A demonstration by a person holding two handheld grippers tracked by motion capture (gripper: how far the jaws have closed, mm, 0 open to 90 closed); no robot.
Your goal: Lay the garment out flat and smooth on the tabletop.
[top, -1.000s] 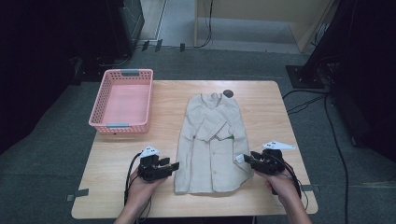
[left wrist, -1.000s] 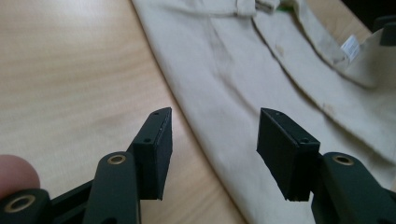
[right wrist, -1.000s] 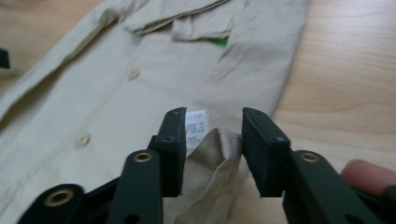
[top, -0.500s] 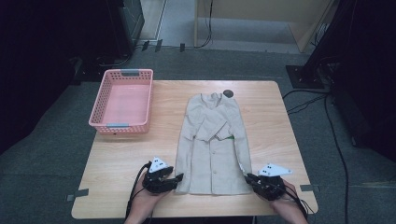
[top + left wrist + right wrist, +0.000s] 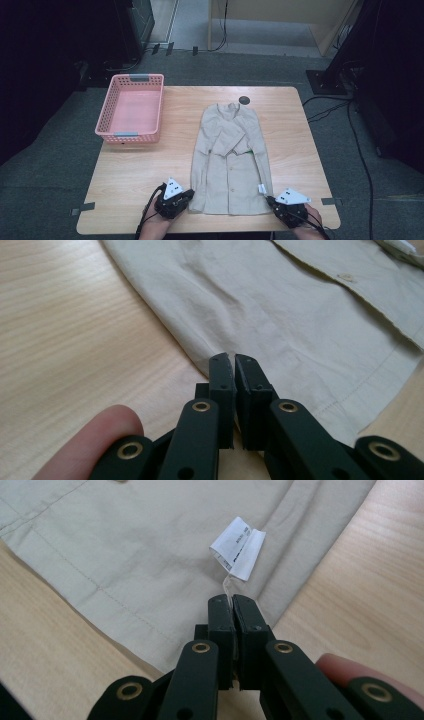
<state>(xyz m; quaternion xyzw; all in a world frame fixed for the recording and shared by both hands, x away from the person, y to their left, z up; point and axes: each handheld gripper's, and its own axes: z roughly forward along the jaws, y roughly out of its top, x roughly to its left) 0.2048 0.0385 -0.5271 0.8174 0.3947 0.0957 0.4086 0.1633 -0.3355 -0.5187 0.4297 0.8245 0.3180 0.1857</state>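
While gripping the hem corners of the beige shirt (image 5: 231, 160), left gripper (image 5: 186, 199) and right gripper (image 5: 272, 204) low at the near table edge, hands behind them, jaws aimed forward and inward along the wooden table (image 5: 135, 170). Left jaws just closed, tips nearly together, pinched on the shirt's edge fold (image 5: 220, 357) directly at the tips. Right jaws just closed likewise, shut on the opposite hem corner (image 5: 240, 605). Seen along the right jaws, not legible from above: white paper tag (image 5: 239, 547) on a thread just ahead of the tips, printed, folded. Seen along the left jaws: a fingertip (image 5: 95, 440) beside the linkage; button placket ahead to the right. Shirt flat, collar away from the jaws, sleeves folded across the chest. Pink basket (image 5: 131, 107) well beyond the left jaws, apart from the shirt. Dark round disc (image 5: 244, 100) just past the collar. Nothing between jaws and cloth.
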